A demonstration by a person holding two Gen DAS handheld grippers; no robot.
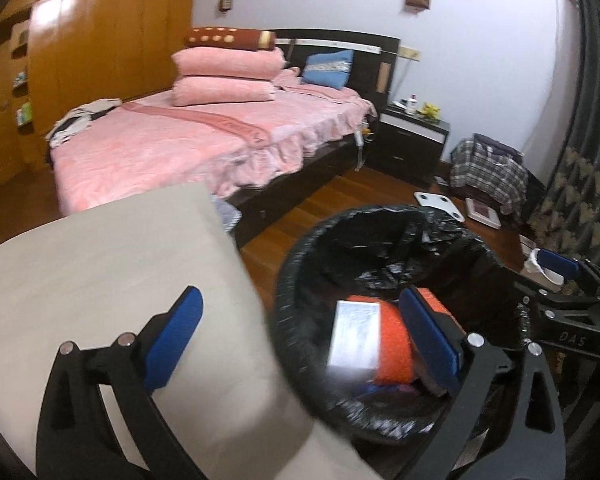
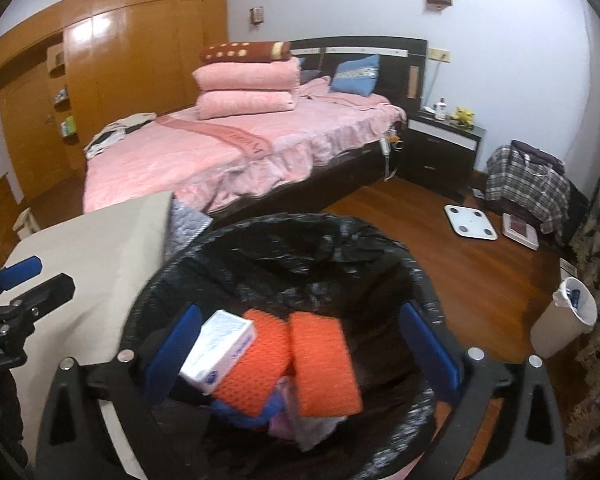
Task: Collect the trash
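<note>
Looks mostly done: the white box (image 2: 220,350) and two orange pieces (image 2: 324,364) sit in the black-lined bin (image 2: 260,240) beside the beige surface (image 1: 112,264). Right tool (image 2: 300,348) and left tool (image 1: 300,344) both spread wide, empty. Surface looks bare; bed (image 2: 236,152) beyond, nothing blocking.

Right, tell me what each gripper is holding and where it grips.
Nothing. The left gripper and right gripper are open, empty, over the bin.
</note>
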